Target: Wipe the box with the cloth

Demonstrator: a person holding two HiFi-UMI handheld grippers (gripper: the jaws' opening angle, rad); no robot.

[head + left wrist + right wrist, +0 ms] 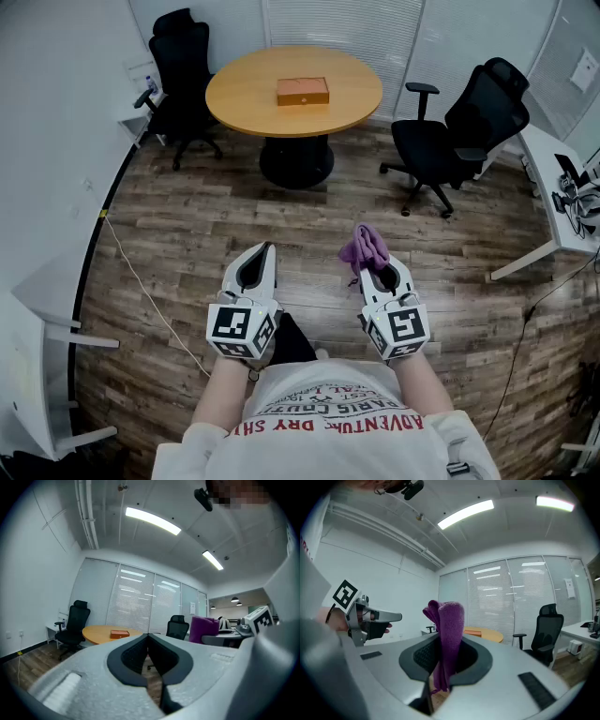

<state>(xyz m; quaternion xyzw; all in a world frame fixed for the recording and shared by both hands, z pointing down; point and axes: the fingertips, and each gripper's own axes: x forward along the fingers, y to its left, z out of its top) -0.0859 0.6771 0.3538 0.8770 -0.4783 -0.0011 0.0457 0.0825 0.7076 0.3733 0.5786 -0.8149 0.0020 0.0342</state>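
A round wooden bench (244, 94) is seen at the far side of a plank floor (234, 216), with a left chair (183, 70) set close by the wall and a right chair (459, 131) set a little apart, both black. A white cable (150, 300) is laid across the floor near the left wall, and a white desk (548, 178) is placed at the right edge. Blinds (337, 23) are hung behind the bench, and strip lights (152, 520) are lit on the ceiling.
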